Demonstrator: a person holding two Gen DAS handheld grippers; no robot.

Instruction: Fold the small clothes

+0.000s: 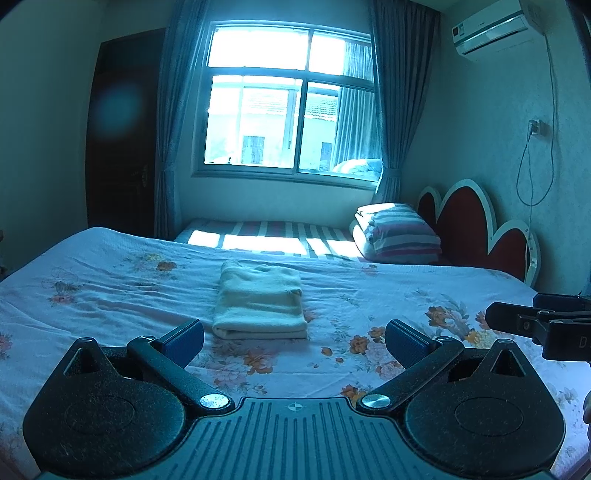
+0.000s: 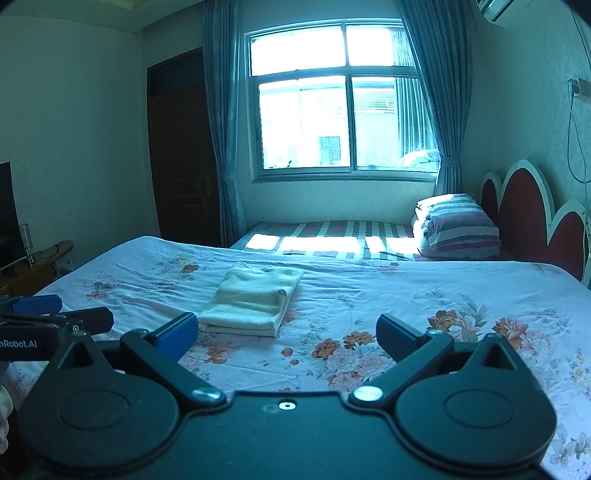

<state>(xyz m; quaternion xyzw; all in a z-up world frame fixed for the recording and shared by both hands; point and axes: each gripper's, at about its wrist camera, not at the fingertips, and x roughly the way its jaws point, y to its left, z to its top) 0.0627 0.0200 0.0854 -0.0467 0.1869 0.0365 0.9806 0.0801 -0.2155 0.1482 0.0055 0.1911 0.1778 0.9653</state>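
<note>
Cream garment (image 1: 259,300) lies folded on my floral bedsheet (image 1: 110,280), far of both tools; left tool (image 1: 294,341) and right tool (image 2: 287,332) gape empty.

Little can be read here. In the right wrist view, white lettering on the black body of the left gripper (image 2: 55,314) at the left edge reads "nRobot.AI", its beginning cut off by the frame. In the left wrist view, the black body of the right gripper (image 1: 517,321) at the right edge carries a single pale letter "D". The label on the white wall-mounted air conditioner (image 1: 495,29) is too small to read.
</note>
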